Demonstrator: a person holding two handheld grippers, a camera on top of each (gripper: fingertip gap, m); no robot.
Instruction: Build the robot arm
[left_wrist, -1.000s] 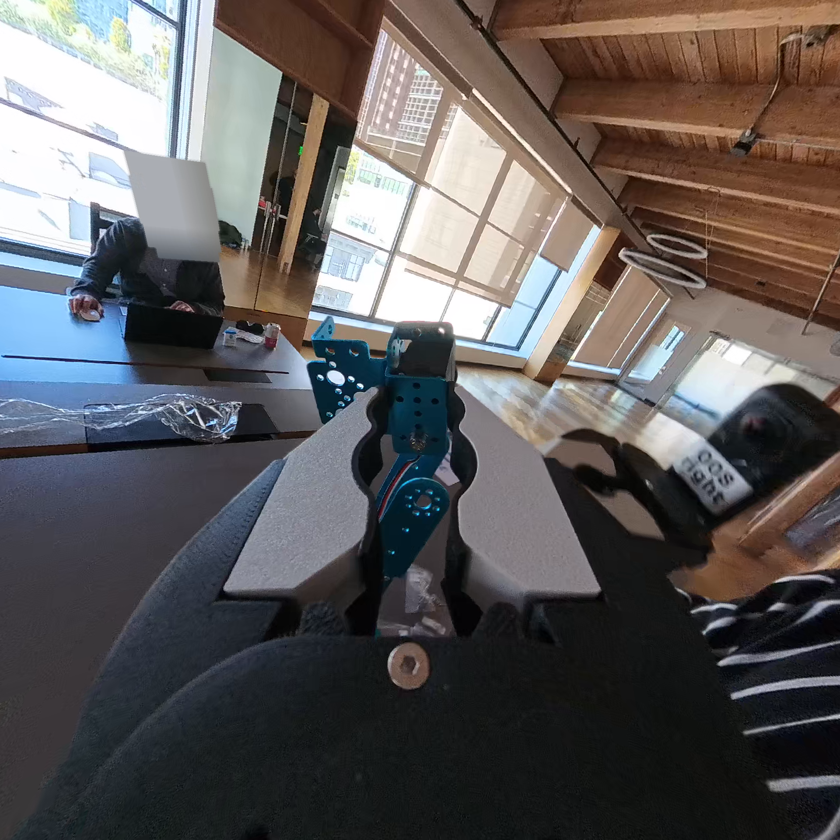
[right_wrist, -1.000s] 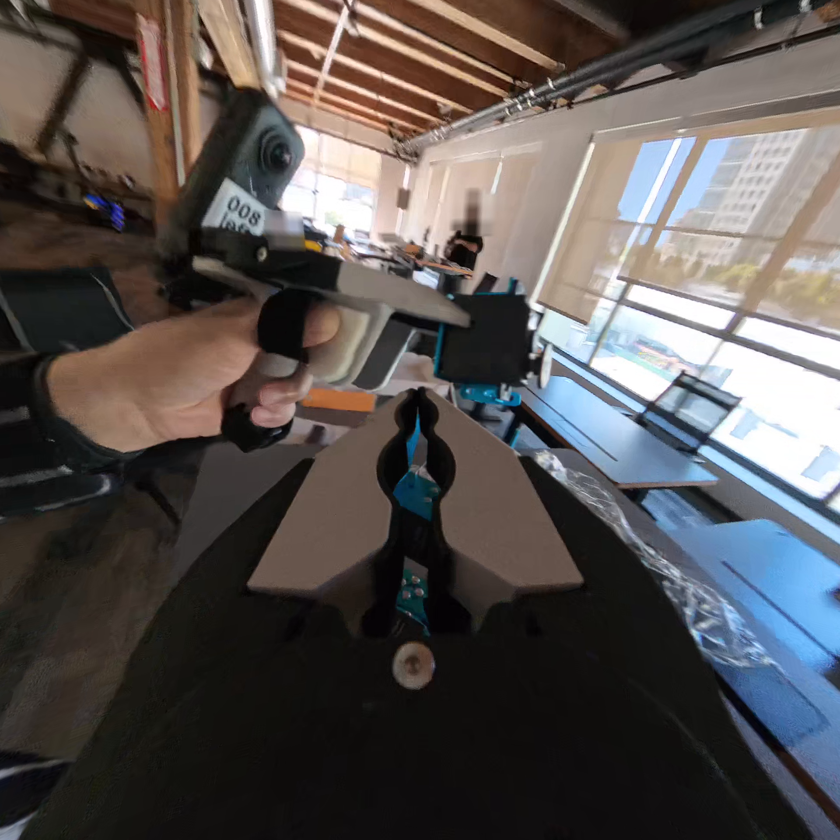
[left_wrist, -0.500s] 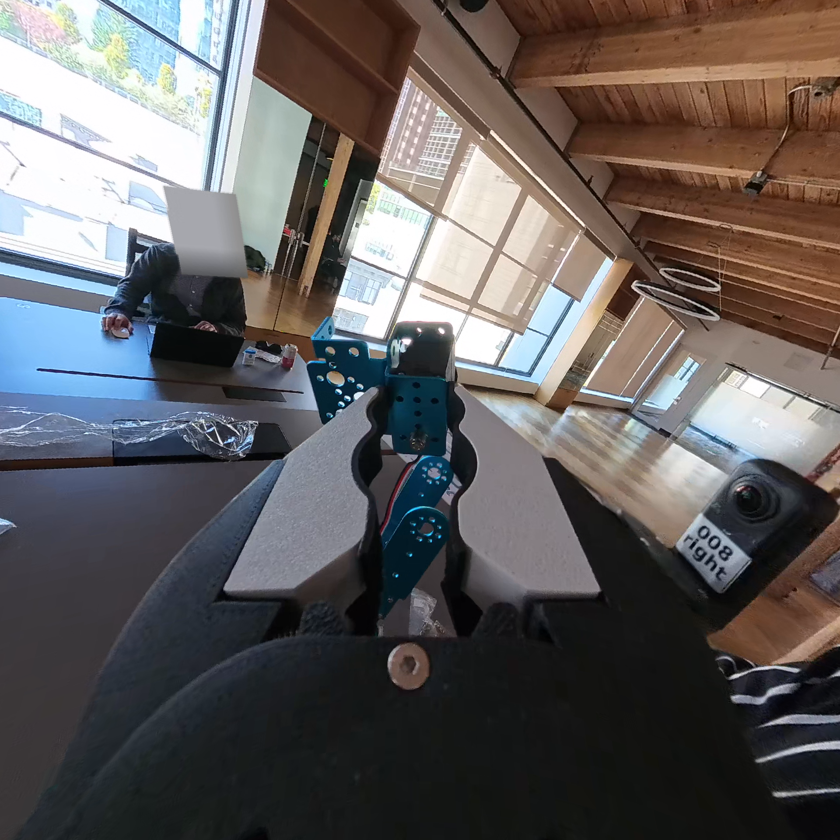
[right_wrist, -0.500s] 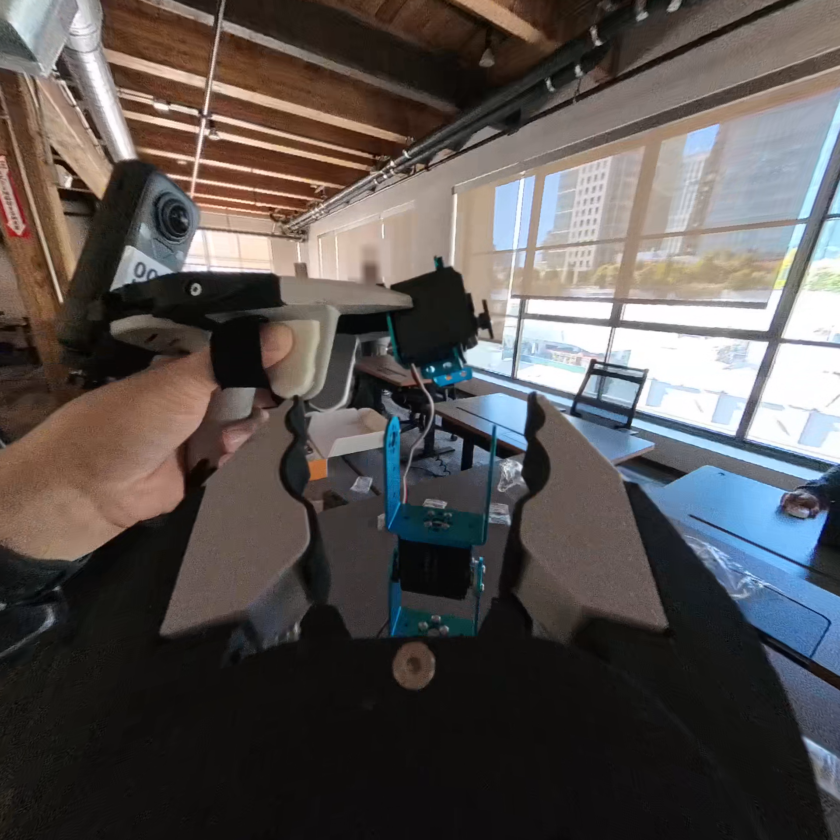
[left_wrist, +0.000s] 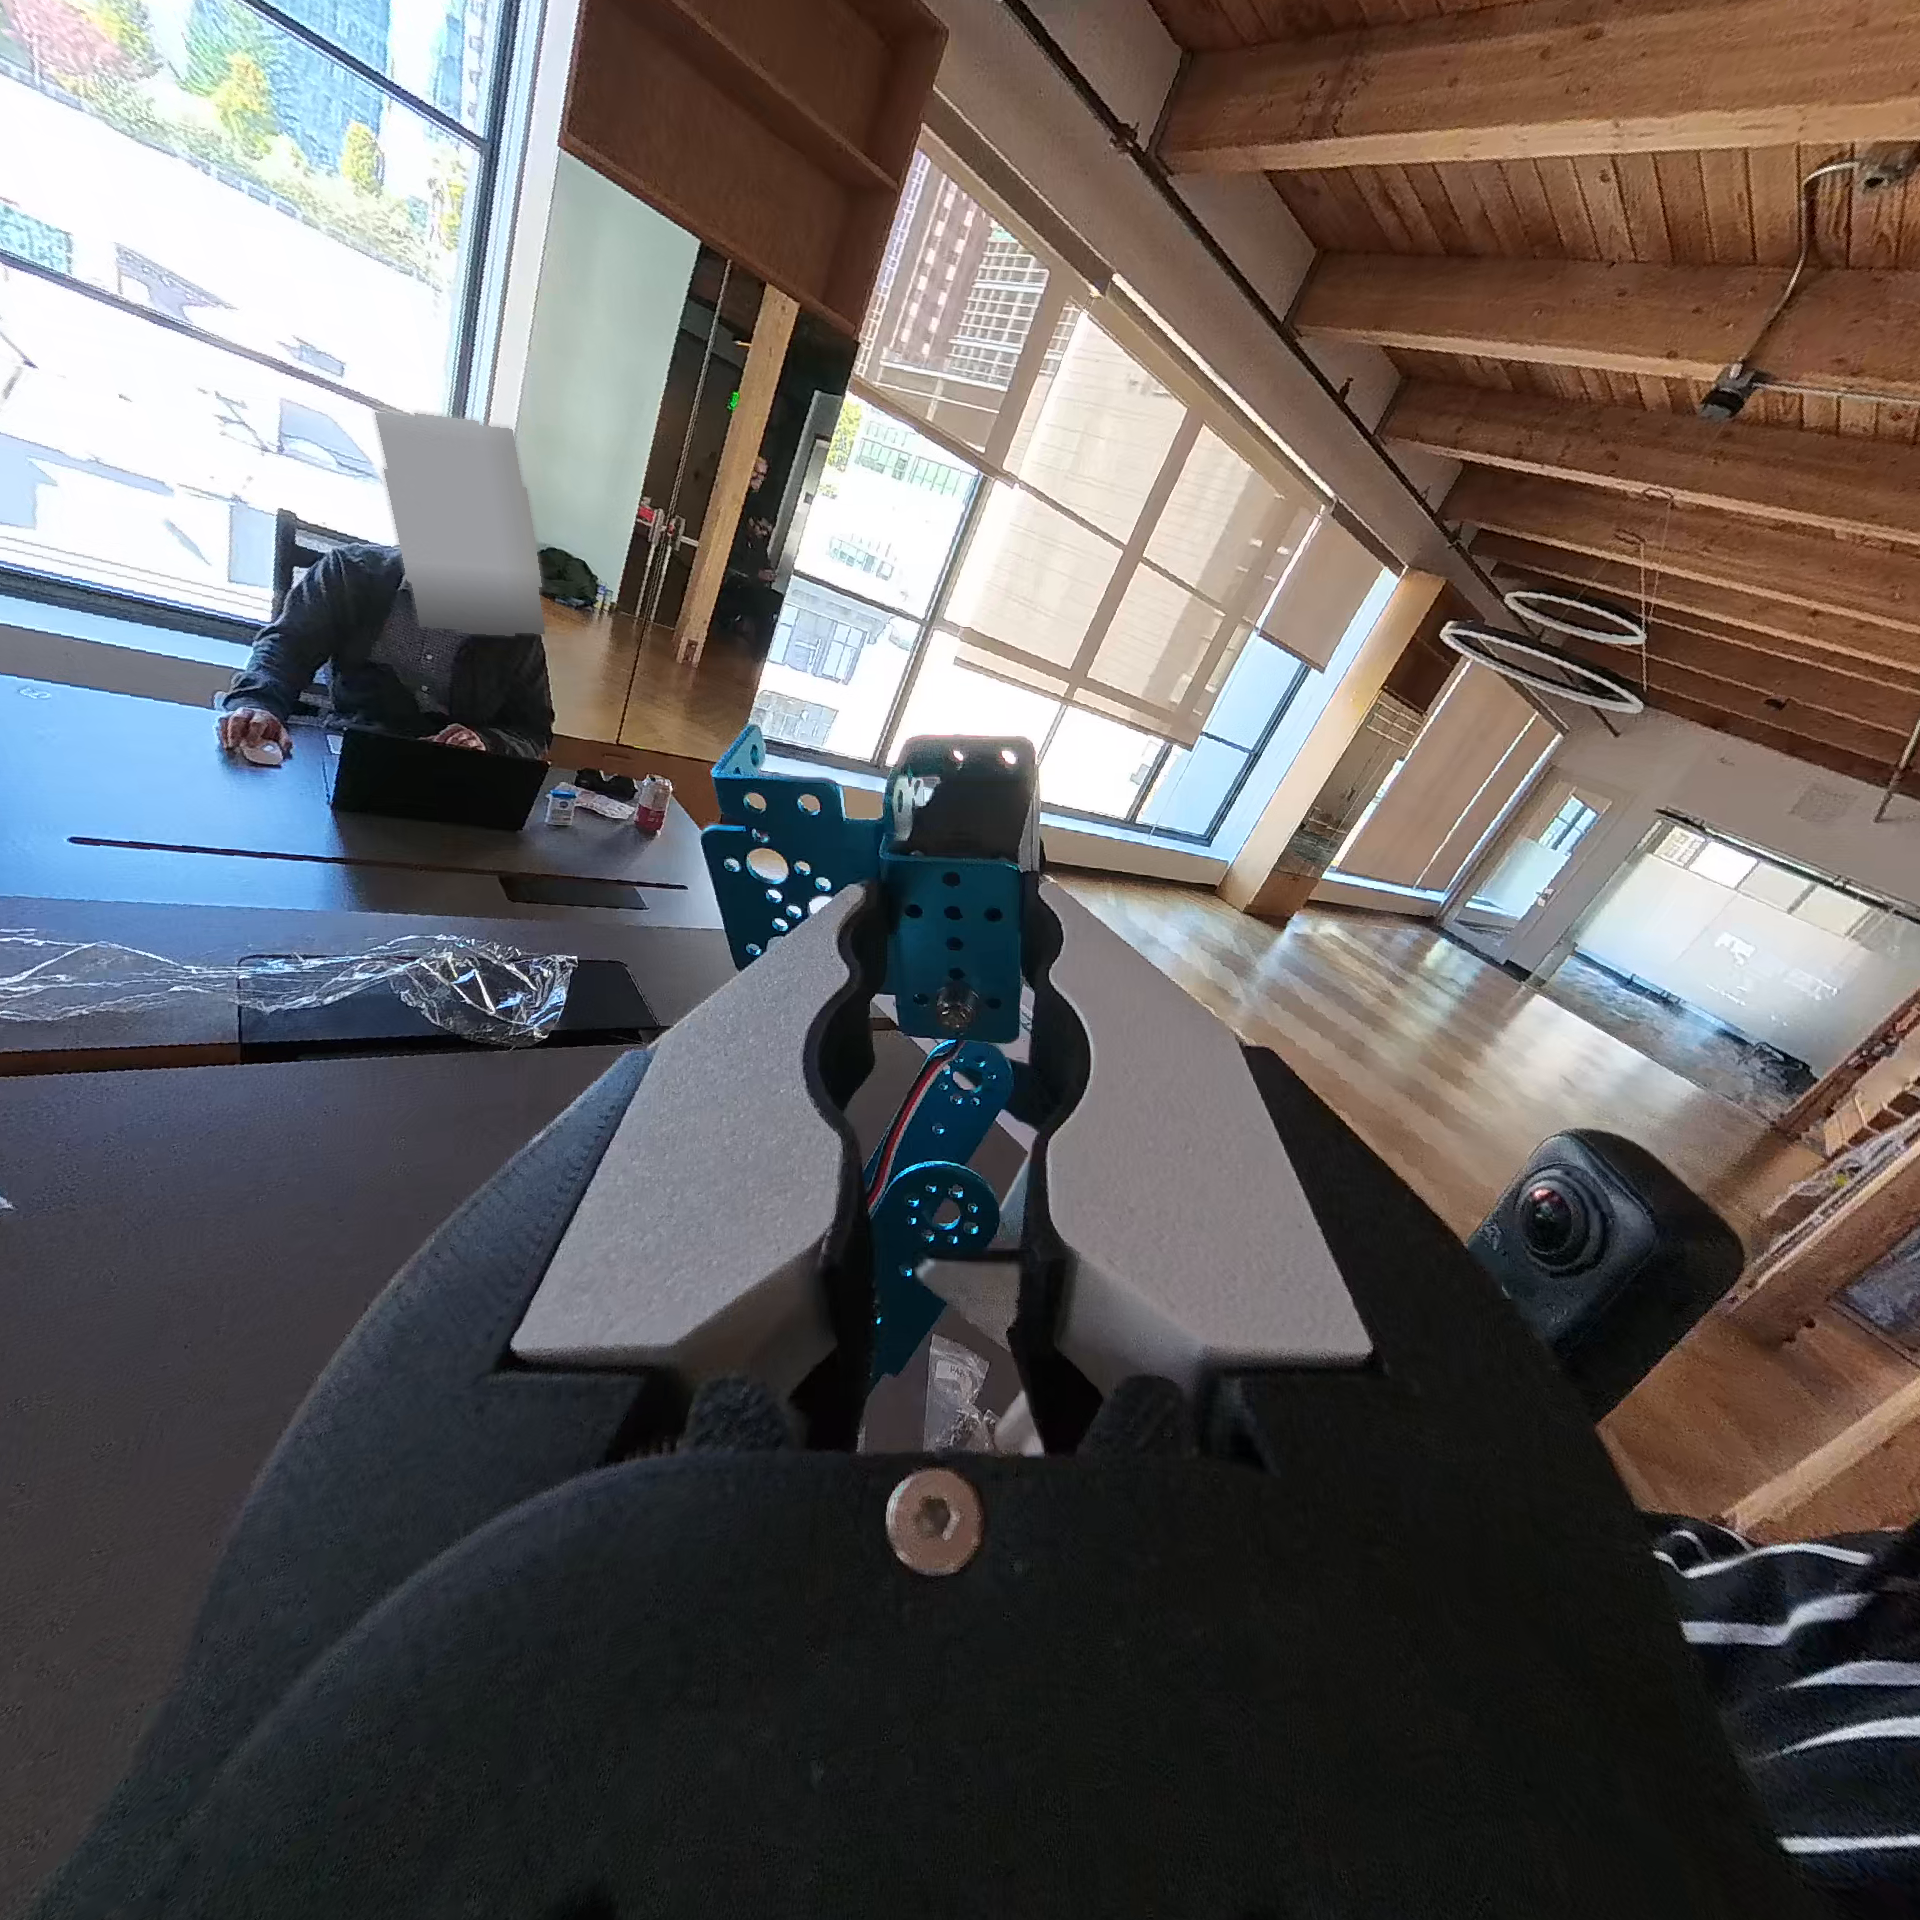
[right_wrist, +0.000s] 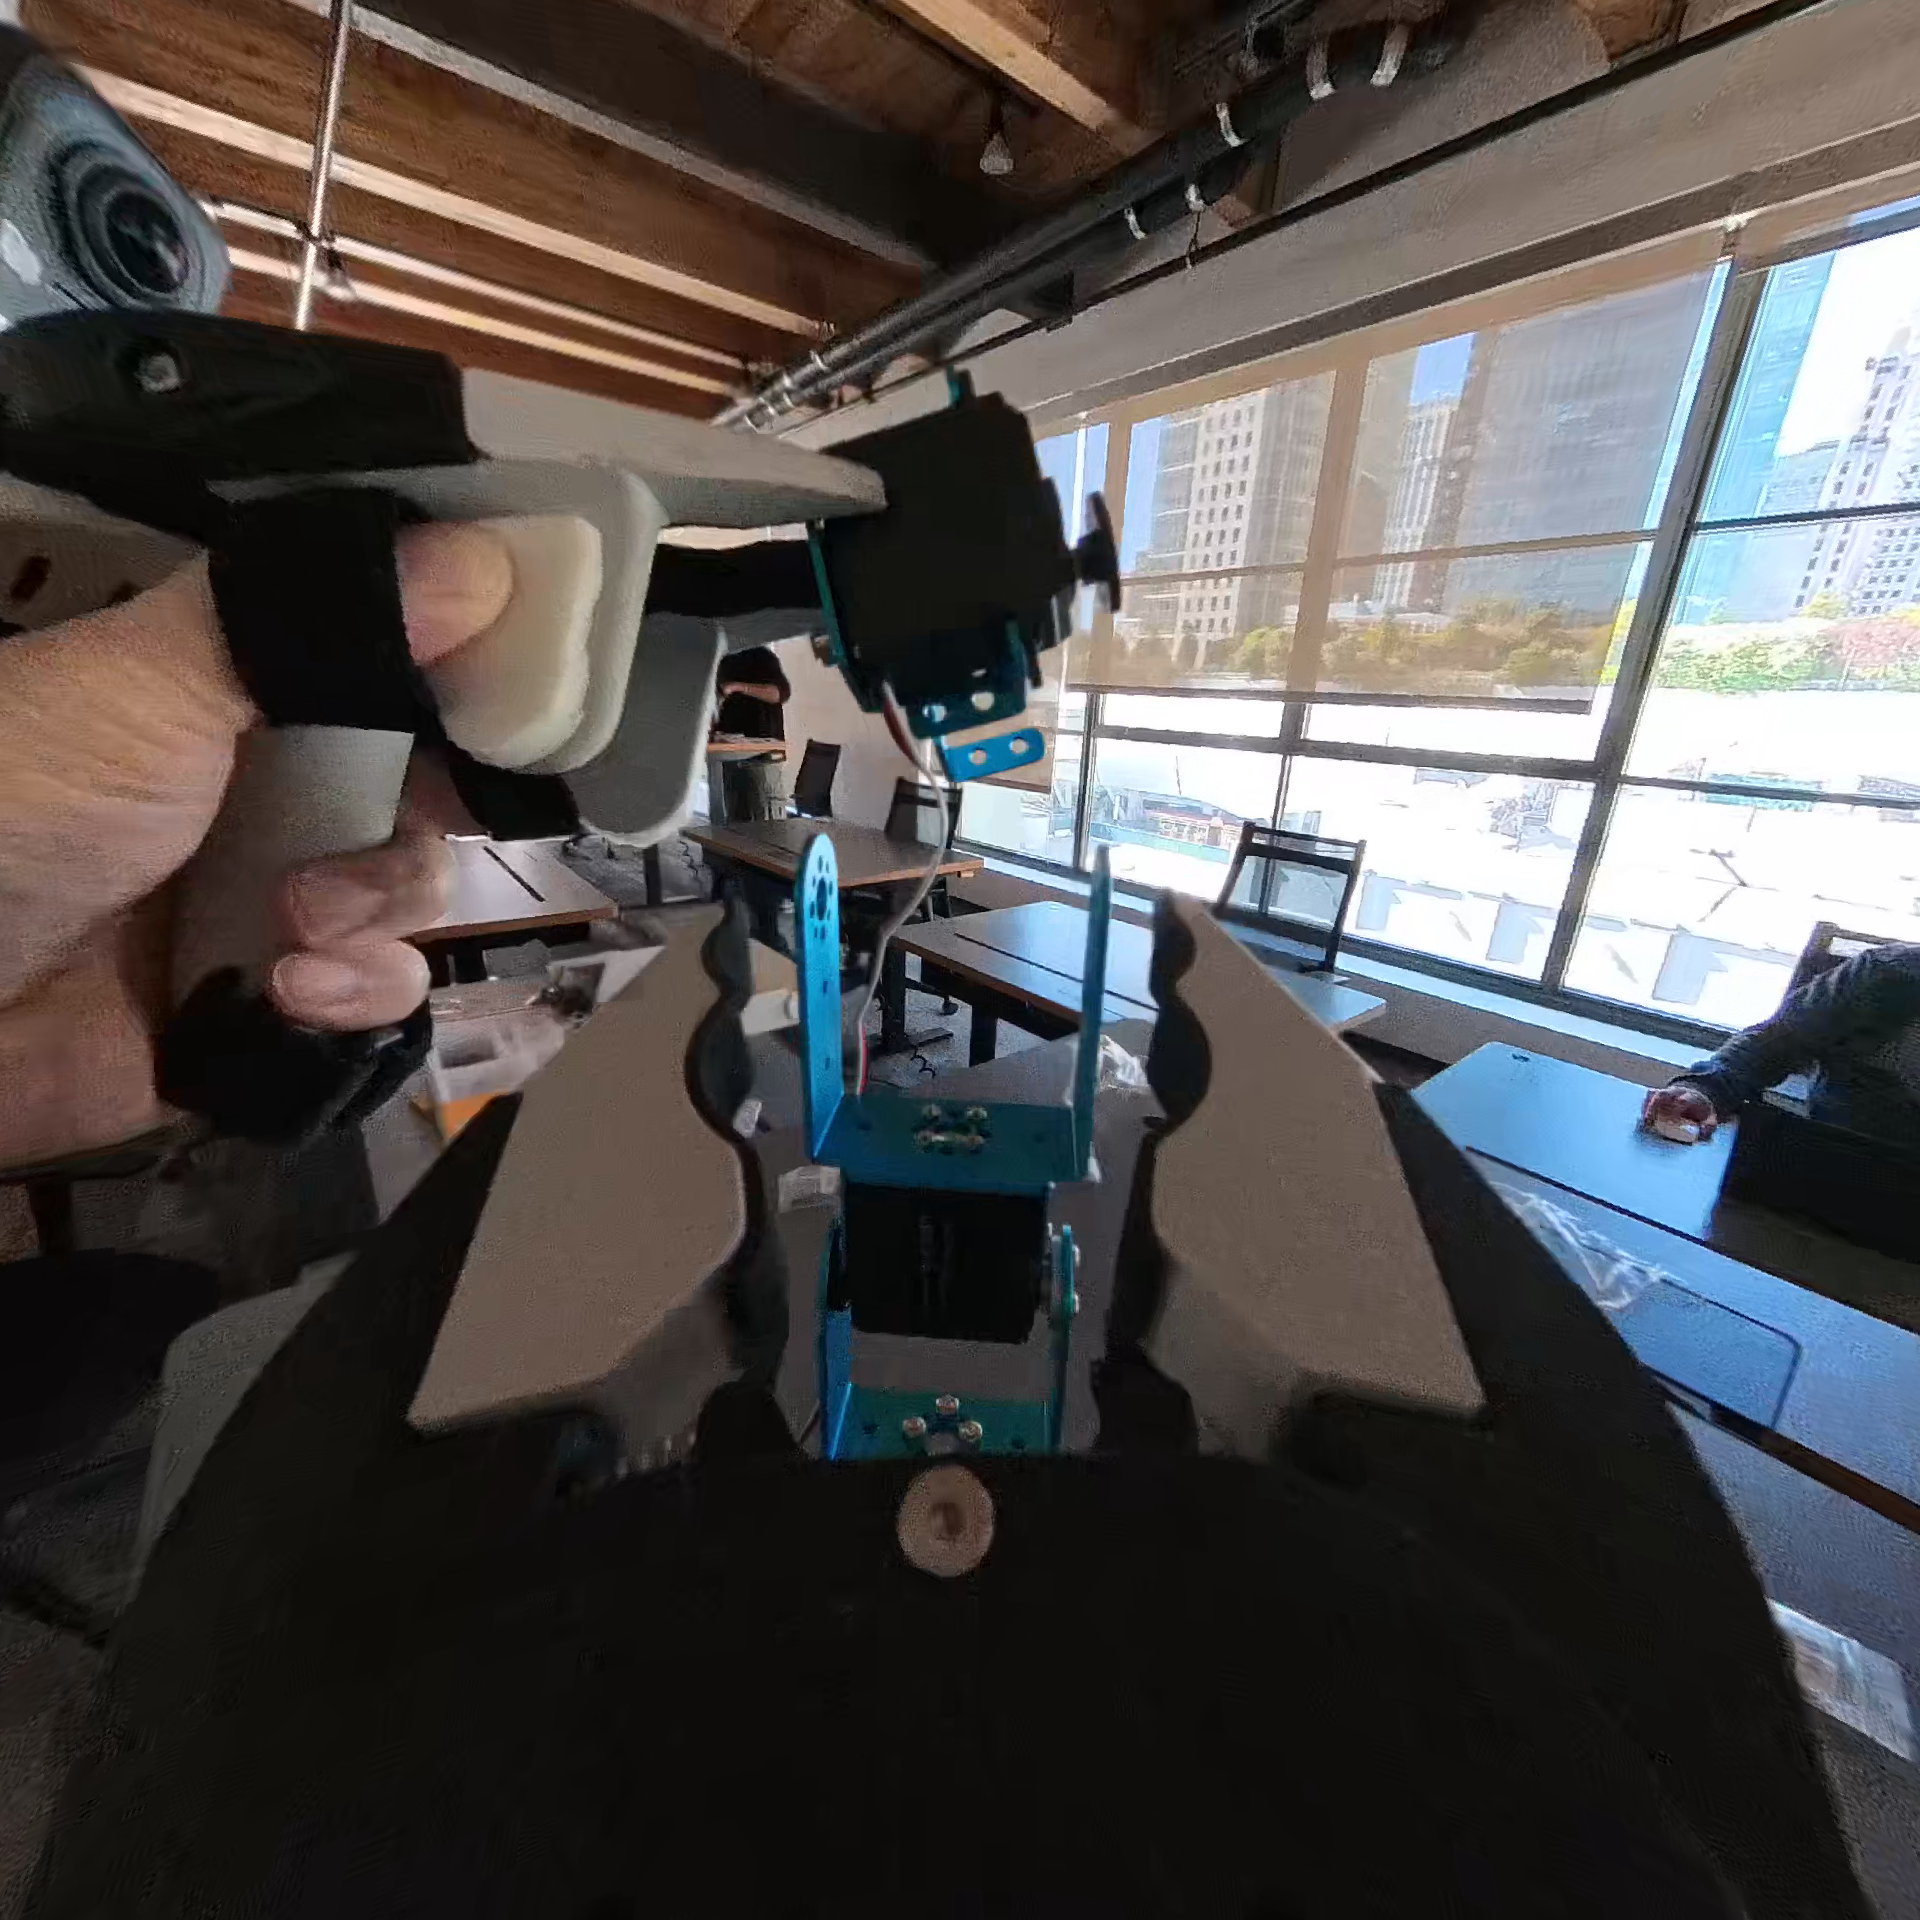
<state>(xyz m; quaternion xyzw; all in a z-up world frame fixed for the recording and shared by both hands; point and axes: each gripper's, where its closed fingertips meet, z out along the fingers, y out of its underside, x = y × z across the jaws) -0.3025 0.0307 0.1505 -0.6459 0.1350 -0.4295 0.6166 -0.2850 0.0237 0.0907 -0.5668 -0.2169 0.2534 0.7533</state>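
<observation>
Fingers (left_wrist: 727, 1143) first: on the left gripper (left_wrist: 951, 914), clenched around a blue servo bracket (left_wrist: 951, 945) at 12 o'clock in the left wrist view. Carries a black servo (left_wrist: 966, 800) on top, with a perforated blue plate (left_wrist: 774, 883) jutting off toward 11 o'clock. Held up clear of the dark table (left_wrist: 260, 1247), same clamp as a second ago, no slip showing.

Now the change, over on the right gripper (right_wrist: 945, 914): pinched shut a second ago, spread wide now. Touches nothing. Straddles a blue U-bracket (right_wrist: 940, 1127) dead centre in the right wrist view, arms pointing up to 12 o'clock, with a second black servo (right_wrist: 935, 1257) seated just beneath it. Gaps on both sides, so no grip there at all. Linked to the upper servo only by a thin wire (right_wrist: 925, 873), as far as can be seen. Cannot tell what bears the lower piece from below.

Up at 10 o'clock in that same view, a hand (right_wrist: 125, 779) wrapped round the left gripper's handle.

Around the edges of the left wrist view: crumpled plastic wrap (left_wrist: 416, 987) on the table at 9 o'clock, a person (left_wrist: 395, 665) seated behind a laptop (left_wrist: 436, 774) at 10 o'clock, a striped sleeve (left_wrist: 1808, 1662) at 4 o'clock.
</observation>
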